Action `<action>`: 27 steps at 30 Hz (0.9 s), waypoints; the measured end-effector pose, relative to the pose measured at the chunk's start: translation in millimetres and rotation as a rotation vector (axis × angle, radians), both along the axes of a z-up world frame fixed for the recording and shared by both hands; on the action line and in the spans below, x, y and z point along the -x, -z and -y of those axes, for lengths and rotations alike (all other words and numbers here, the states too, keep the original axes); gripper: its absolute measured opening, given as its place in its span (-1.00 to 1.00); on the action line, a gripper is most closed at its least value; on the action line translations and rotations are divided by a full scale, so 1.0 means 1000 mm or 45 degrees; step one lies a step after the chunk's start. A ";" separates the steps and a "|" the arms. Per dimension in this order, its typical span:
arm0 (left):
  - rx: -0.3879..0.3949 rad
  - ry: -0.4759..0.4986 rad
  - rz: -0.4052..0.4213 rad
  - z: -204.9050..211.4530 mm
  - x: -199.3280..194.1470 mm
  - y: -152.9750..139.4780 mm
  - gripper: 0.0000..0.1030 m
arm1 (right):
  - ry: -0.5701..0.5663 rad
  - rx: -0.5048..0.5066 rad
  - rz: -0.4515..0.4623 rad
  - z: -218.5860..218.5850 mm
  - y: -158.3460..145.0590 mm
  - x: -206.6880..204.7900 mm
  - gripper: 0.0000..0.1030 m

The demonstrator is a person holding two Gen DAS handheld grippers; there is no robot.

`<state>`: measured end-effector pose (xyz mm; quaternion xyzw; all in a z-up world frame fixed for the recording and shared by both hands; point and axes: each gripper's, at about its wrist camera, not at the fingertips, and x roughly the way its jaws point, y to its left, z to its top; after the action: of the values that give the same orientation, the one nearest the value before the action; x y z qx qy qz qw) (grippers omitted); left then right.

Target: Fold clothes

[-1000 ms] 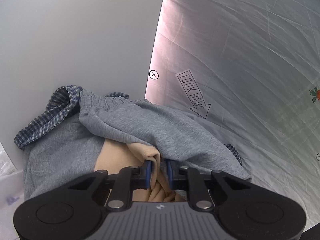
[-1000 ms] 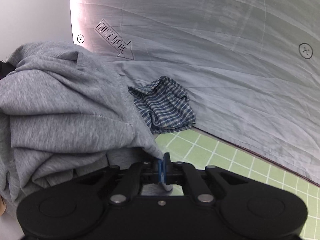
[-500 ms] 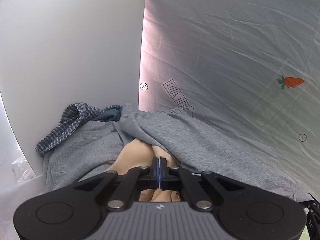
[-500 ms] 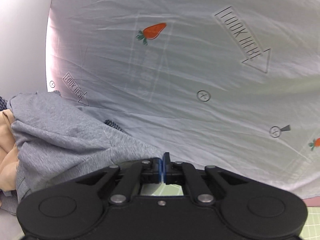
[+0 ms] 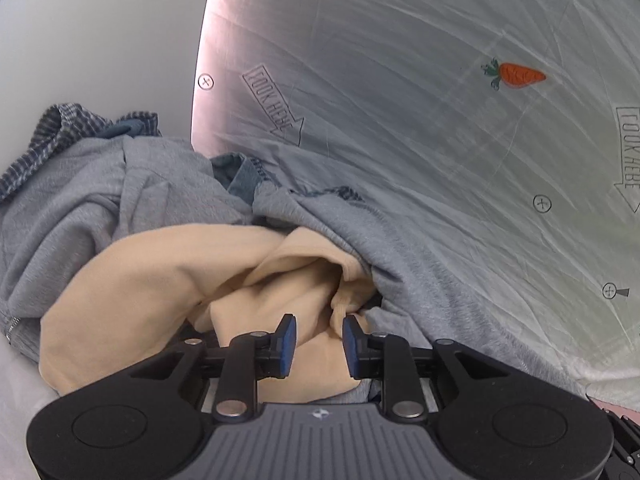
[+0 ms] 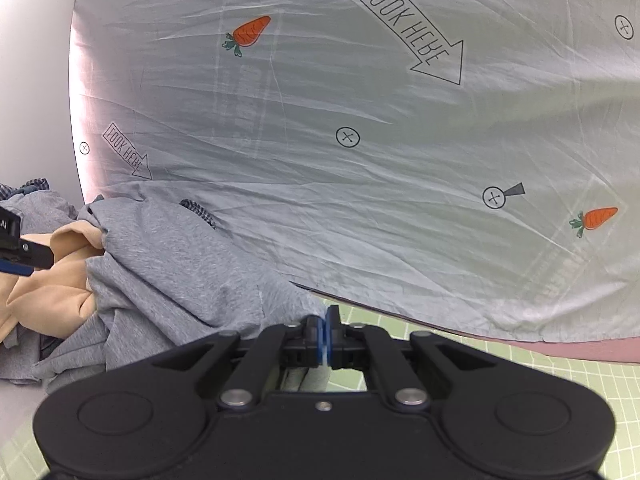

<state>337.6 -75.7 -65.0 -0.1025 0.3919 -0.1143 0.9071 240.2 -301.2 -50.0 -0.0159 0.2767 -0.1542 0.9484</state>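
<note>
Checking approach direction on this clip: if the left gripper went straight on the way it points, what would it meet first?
The left gripper, open, points into the beige garment; its bunched folds lie right ahead and would likely be met first. The grey garment lies just right of that line.

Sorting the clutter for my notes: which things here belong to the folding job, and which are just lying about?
In the job:
grey garment, pinched by the right gripper
beige garment, at the open left gripper

Lying about:
checked cloth
blue denim piece
carrot-print sheet
green grid mat
</note>
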 end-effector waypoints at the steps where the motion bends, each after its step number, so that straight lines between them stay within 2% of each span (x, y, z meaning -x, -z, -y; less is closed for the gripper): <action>1: -0.011 0.010 -0.011 0.003 -0.001 0.006 -0.44 | 0.017 0.002 0.003 0.004 0.001 -0.002 -0.97; 3: -0.035 0.026 -0.031 0.008 -0.004 0.018 -0.32 | 0.050 0.005 0.009 0.012 0.002 -0.005 -0.97; 6: -0.090 0.027 -0.054 0.015 -0.009 0.033 -0.31 | 0.165 0.030 0.042 0.039 -0.005 0.005 -0.97; 16: -0.115 0.013 -0.125 0.013 -0.014 0.054 -0.32 | 0.595 0.157 0.133 0.136 -0.031 0.055 -0.97; 24: -0.125 0.002 -0.172 0.011 -0.009 0.065 -0.32 | 0.967 0.267 0.094 0.205 -0.040 0.143 -0.97; 27: -0.159 -0.023 -0.160 0.012 -0.008 0.062 -0.32 | 1.107 0.308 0.078 0.231 -0.044 0.176 -0.97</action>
<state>345.2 -87.5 -127.1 -0.0564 0.4533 -0.0748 0.8864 64.3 -531.9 -6.1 -0.0044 0.2094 -0.5699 0.7946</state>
